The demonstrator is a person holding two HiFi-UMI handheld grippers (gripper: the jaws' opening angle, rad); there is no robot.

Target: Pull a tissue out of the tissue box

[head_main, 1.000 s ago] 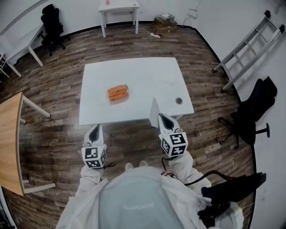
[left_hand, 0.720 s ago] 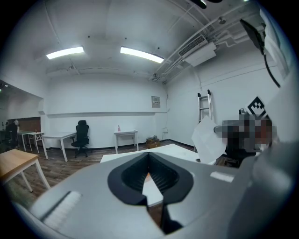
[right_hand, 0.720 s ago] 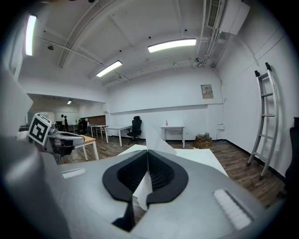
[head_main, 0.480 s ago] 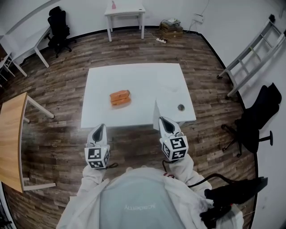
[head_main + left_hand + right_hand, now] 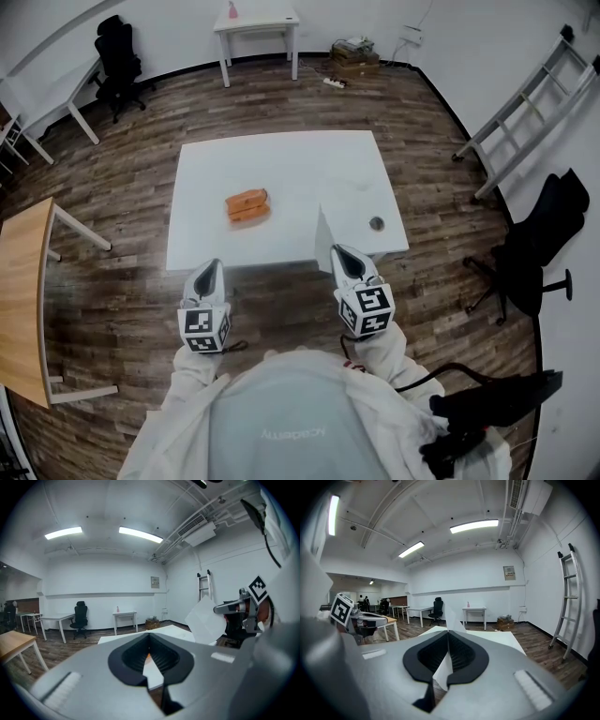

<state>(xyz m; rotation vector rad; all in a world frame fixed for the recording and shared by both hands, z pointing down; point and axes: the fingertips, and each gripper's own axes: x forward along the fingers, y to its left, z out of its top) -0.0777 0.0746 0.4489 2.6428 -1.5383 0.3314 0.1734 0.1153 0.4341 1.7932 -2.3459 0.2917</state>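
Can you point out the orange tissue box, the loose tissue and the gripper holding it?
tissue box (image 5: 247, 204): head view, middle of its orange top.
tissue (image 5: 324, 238): head view, middle of the white sheet.
right gripper (image 5: 339, 251): head view, jaw tips, shut on the tissue.

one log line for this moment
right gripper: shut on tissue | left gripper: shut, empty | tissue box: on table, untouched | step: tissue out

White sleeves (image 5: 186, 377), grey top (image 5: 291, 427); grey left tool (image 5: 211, 265) and right tool (image 5: 339, 250), black pads (image 5: 165, 661), black-and-white marker cubes (image 5: 203, 330).
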